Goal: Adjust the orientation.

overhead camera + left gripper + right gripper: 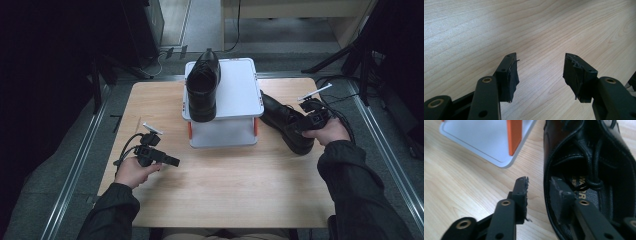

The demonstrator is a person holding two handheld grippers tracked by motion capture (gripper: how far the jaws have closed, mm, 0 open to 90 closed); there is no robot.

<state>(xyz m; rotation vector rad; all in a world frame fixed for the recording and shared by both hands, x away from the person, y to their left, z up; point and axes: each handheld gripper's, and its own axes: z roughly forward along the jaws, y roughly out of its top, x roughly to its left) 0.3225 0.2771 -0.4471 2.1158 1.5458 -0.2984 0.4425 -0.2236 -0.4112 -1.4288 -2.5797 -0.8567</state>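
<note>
Right gripper (pixel 537 192) straddles the shoe's (pixel 599 165) collar — gap left outside; left gripper (pixel 540 72) level, jaws apart.

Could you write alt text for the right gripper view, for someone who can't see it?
The right gripper straddles the side wall of a black leather shoe, one jaw inside, one outside, with a gap still showing. Beyond it, a white stand with an orange post sits on the wooden table.

A light wooden table (pixel 215 185) stands on grey floor (pixel 35 210). Metal rails (pixel 75 170) run along its left and right edges. Beyond its far edge stand pale wooden furniture (pixel 300 10) and dark tripod legs (pixel 345 55).
</note>
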